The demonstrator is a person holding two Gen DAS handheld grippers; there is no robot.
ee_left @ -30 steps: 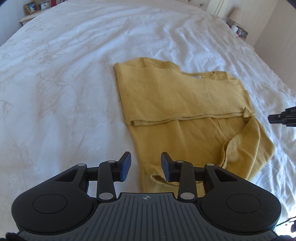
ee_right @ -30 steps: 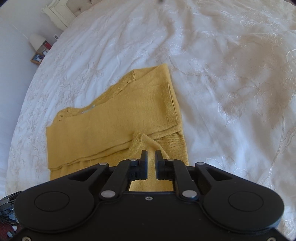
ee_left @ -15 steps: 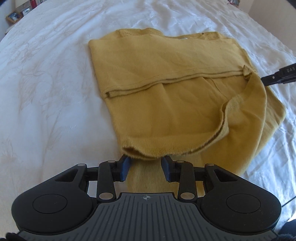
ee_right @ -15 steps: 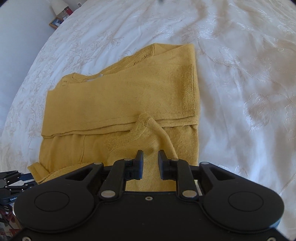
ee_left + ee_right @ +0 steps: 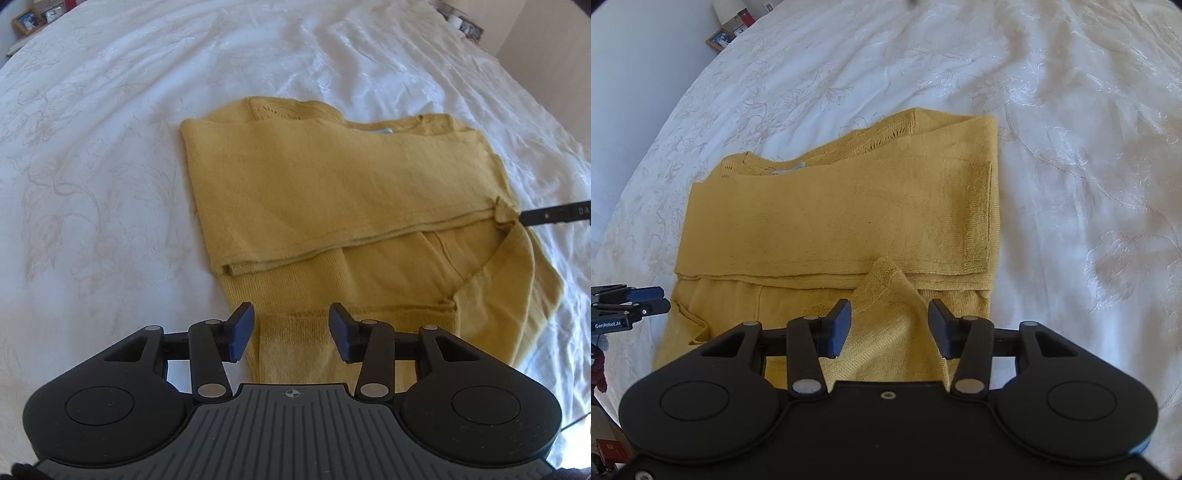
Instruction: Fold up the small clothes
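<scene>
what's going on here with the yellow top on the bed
A person with a two-finger gripper in each hand is folding a mustard-yellow knit sweater spread on a white embroidered bedspread. The sleeves are already folded across its upper part. The left gripper and the right gripper sit over the near hem, one toward each side. Both sets of jaws have just been opening, and the pads stand apart with fabric between them but not pinched, so the sweater lies loose.
</scene>
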